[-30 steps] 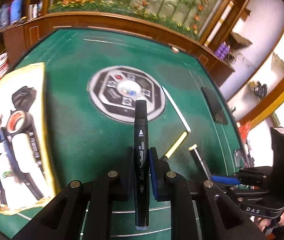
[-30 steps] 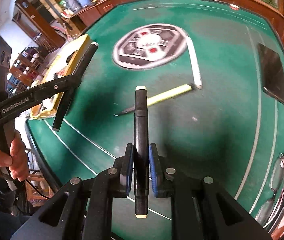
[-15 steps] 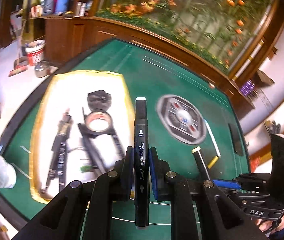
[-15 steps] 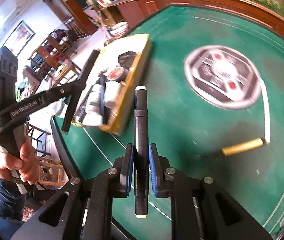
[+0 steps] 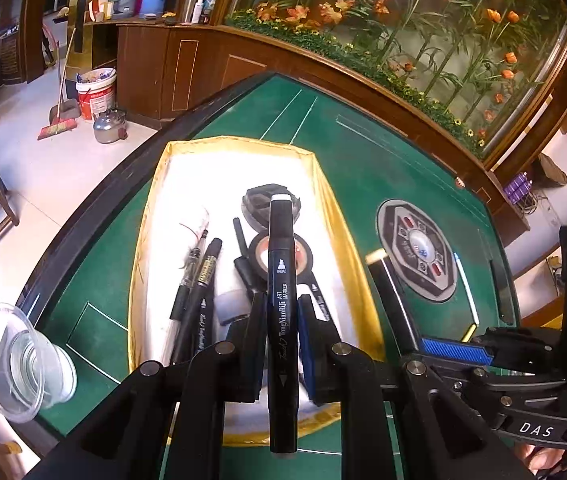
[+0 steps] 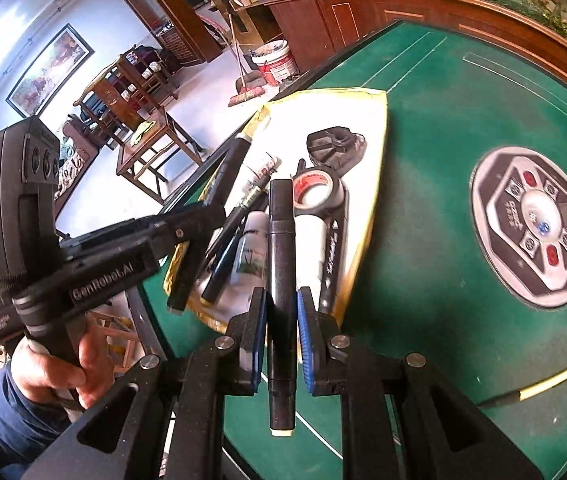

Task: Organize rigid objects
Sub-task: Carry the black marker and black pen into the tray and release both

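A: Left wrist view first. What is the left gripper (image 5: 282, 332) doing?

B: Its blue pads pinch a black art marker (image 5: 282, 300) lengthwise, white cap end forward. The marker hangs above the yellow-rimmed tray (image 5: 325, 200), over a roll of black tape (image 5: 301, 250) and several pens (image 5: 203, 280) lying on the white tray floor. A clear plastic cup (image 5: 23, 364) stands on the green table (image 5: 363, 152) left of the tray.

A: And the other gripper there?

B: The right gripper (image 5: 439, 348) shows at the right edge, gripping a second black marker (image 5: 391, 292) beside the tray.

A: Now the right wrist view.

B: The right gripper (image 6: 282, 332) is clamped on its black marker (image 6: 281, 280), which points over the tray's near end (image 6: 379, 184). The left gripper (image 6: 203, 216) with its marker (image 6: 239, 148) is held above the tray's left side. A yellow-and-white pen (image 6: 547, 384) lies on the table, well apart to the right.
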